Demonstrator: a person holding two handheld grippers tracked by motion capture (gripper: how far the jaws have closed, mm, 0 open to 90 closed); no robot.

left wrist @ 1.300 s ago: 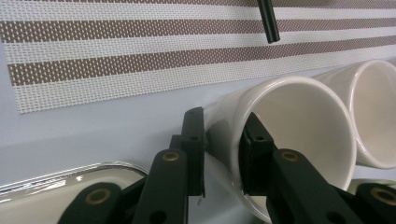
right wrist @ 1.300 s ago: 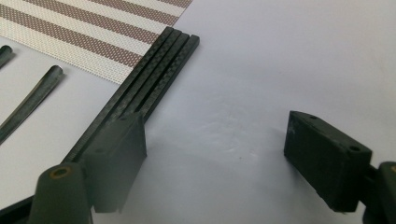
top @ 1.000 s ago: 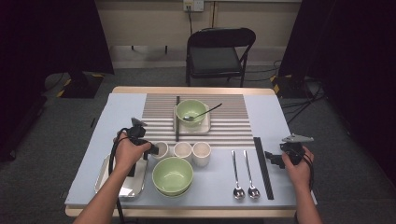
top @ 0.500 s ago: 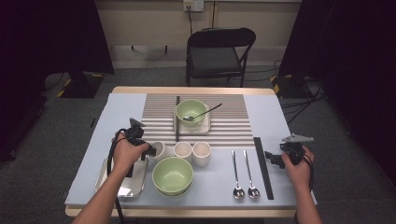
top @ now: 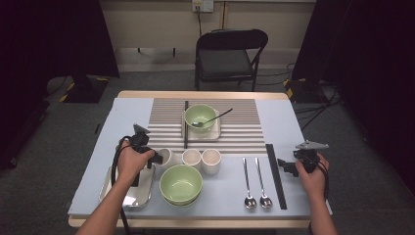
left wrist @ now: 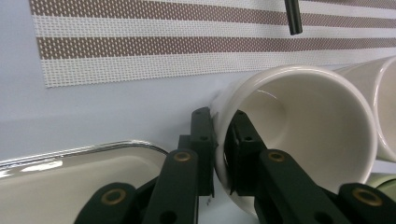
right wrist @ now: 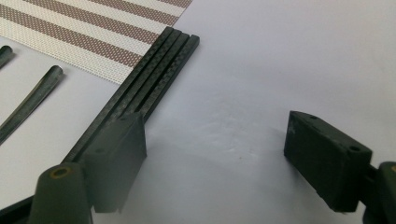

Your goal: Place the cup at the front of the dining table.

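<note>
My left gripper (top: 157,157) (left wrist: 219,121) is shut on the near wall of the leftmost white cup (top: 166,156) (left wrist: 303,121), one jaw inside the rim and one outside. Its jaws have just been closing on that wall. The cup looks tipped toward the gripper in the left gripper view. My right gripper (top: 285,165) (right wrist: 215,135) rests open at the table's right side with bare table between its jaws. Its left jaw lies over the near end of the black chopsticks (top: 275,176) (right wrist: 154,70).
Two more white cups (top: 191,157) (top: 211,160) stand right of the held one. A green bowl (top: 181,183) and a metal tray (top: 128,196) (left wrist: 70,186) sit near the front, two spoons (top: 254,181) beside the chopsticks. A second green bowl (top: 200,116) with a spoon sits on the striped mat (top: 244,132).
</note>
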